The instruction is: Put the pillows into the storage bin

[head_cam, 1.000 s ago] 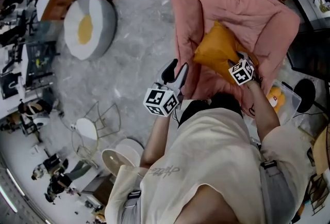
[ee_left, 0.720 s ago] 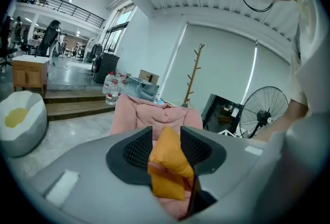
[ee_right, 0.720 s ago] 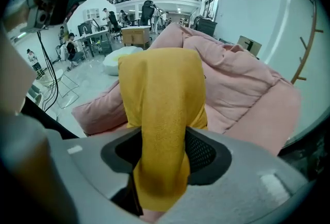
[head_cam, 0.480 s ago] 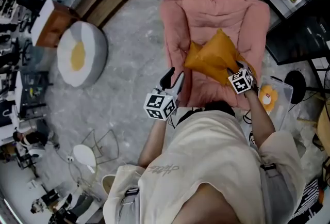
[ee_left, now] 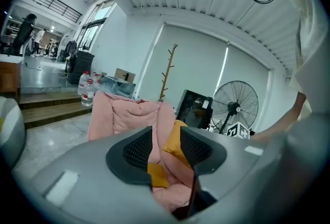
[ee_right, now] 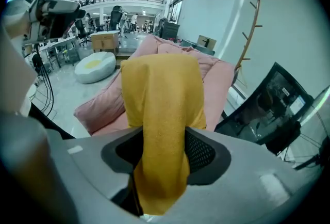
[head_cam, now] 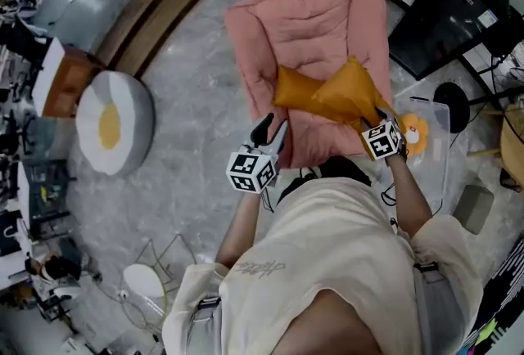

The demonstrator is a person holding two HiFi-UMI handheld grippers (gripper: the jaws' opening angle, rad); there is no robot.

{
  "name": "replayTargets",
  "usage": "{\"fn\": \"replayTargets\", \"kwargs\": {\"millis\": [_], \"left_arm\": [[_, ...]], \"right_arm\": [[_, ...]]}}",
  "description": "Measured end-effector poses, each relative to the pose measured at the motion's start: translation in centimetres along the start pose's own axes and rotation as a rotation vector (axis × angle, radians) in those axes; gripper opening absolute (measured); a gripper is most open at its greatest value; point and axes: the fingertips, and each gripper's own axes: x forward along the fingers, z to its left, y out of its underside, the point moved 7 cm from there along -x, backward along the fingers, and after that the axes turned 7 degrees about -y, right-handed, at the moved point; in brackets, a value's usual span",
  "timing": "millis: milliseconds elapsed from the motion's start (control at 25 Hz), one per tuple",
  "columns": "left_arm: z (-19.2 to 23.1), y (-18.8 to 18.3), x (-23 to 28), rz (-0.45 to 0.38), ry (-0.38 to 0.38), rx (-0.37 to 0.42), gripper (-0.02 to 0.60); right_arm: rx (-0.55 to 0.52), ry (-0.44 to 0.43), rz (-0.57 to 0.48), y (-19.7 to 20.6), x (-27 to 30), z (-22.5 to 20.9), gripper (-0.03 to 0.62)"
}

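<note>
Pillow (head_cam: 332, 93), one orange, clamped in right claw (ee_right: 160, 156), left claw (ee_left: 165, 148) apart and empty, one pink cushion (head_cam: 319, 26), one clear bin (head_cam: 439, 110)

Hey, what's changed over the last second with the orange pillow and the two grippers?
The right gripper, shut on the orange pillow, has pulled it up and toward the near right corner of the pink cushion, beside the clear bin. Its grip held; the left gripper stayed open and empty.

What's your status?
Right gripper shut on pillow, over lounger. Left gripper open, empty. Bin beside lounger, path looks clear.
</note>
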Motion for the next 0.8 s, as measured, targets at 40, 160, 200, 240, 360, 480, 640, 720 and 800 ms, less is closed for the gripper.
{"fn": "replayTargets", "kwargs": {"millis": [40,160,200,240,360,480,640,720,800], "left_arm": [[-0.2,0.3,0.2,0.005,0.017,0.005,0.175],[-1.1,1.0,1.3,0.021,0.062,0.017,0.175],[-1.5,1.1,1.6,0.025,0.077,0.021,0.175],[-2.0,1.2,2.0,0.029,0.094,0.026,0.175],[-3.7,1.4,3.1,0.043,0.146,0.045,0.175],[-5.6,1.7,4.6,0.062,0.194,0.065,0.173],[-8.8,1.6,6.9,0.096,0.263,0.1,0.173],[-10.8,1.4,8.2,0.11,0.29,0.117,0.173],[-13.0,1.4,9.7,0.125,0.313,0.135,0.173]], "right_arm": [[0.015,0.016,0.005,0.9,-0.5,0.1,0.232],[0.057,0.068,0.027,3.6,-2.1,0.0,0.227],[0.07,0.083,0.034,4.6,-2.7,-0.1,0.225],[0.084,0.096,0.043,5.5,-3.3,-0.1,0.225],[0.132,0.136,0.072,8.8,-5.2,-0.5,0.223],[0.201,0.173,0.091,12.1,-6.9,-1.4,0.222],[0.306,0.219,0.113,16.5,-9.3,-2.3,0.221],[0.347,0.235,0.121,18.5,-10.4,-3.3,0.221],[0.387,0.245,0.126,20.5,-11.3,-4.5,0.221]]}}
